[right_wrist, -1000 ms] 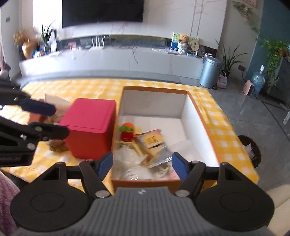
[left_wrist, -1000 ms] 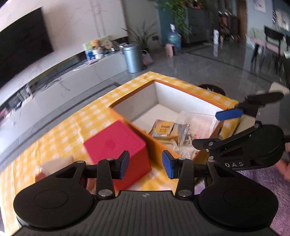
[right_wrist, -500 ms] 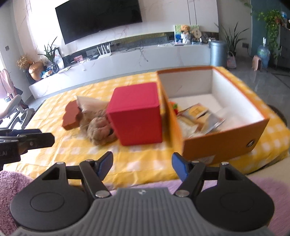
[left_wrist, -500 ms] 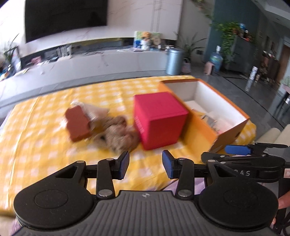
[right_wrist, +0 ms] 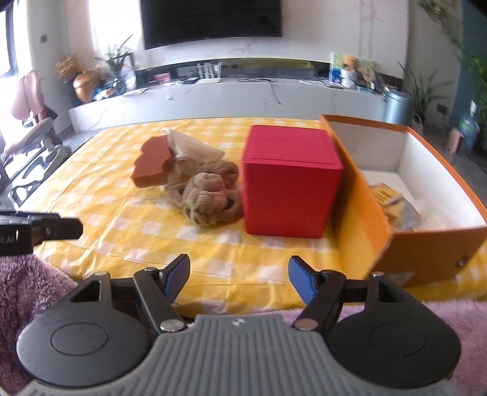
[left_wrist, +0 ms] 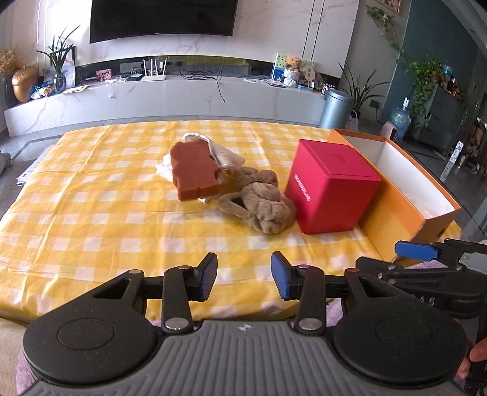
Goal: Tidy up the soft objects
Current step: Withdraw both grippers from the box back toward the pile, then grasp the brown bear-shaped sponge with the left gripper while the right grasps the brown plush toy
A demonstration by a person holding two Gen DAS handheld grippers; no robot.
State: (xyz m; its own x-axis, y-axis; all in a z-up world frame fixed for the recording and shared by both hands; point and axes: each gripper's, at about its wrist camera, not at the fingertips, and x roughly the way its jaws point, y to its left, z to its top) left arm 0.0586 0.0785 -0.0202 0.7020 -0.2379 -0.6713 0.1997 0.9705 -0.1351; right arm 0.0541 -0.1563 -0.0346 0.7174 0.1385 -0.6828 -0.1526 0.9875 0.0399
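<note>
Soft items and boxes on checked table, both hand-held grippers empty

Table (left_wrist: 91, 213) w/ yellow-and-white checked cloth carries all task items. Left hand-held gripper (left_wrist: 244, 275) sits at near table edge, blue pads partway apart, nothing btwn them; jaws have just closed a little. Right hand-held gripper (right_wrist: 239, 277) also at near edge, pads set wider, nothing btwn them; in left wrist view it shows at lower right (left_wrist: 426, 259), beside near corner of orange box. Rust-brown sponge (left_wrist: 194, 170) lies tilted near table centre, propped on a whitish crumpled cloth or bag (left_wrist: 223, 152); exact material cannot be told. Brown plush toy (left_wrist: 261, 204) lies just right of sponge, touching or nearly touching red box; in right wrist view, plush (right_wrist: 210, 195) presses against left face of that box. Red box (left_wrist: 328, 189), cube-shaped, lid on, stands upright btwn plush and orange box. Orange box (left_wrist: 395, 195), open-topped, white inside, stands at right end of table, long side against red box. Right wrist view shows packets (right_wrist: 392, 201) lying in its near end, some yellow, some clear; contents not readable. Purple fleecy fabric (right_wrist: 30, 292) fills lower corners of right wrist view, below table edge. Fingers of person's hand (left_wrist: 474, 356) show at lower right of left wrist view. Background: dark TV (left_wrist: 161, 18) on marble wall, long white console, grey bin (left_wrist: 336, 108).
</note>
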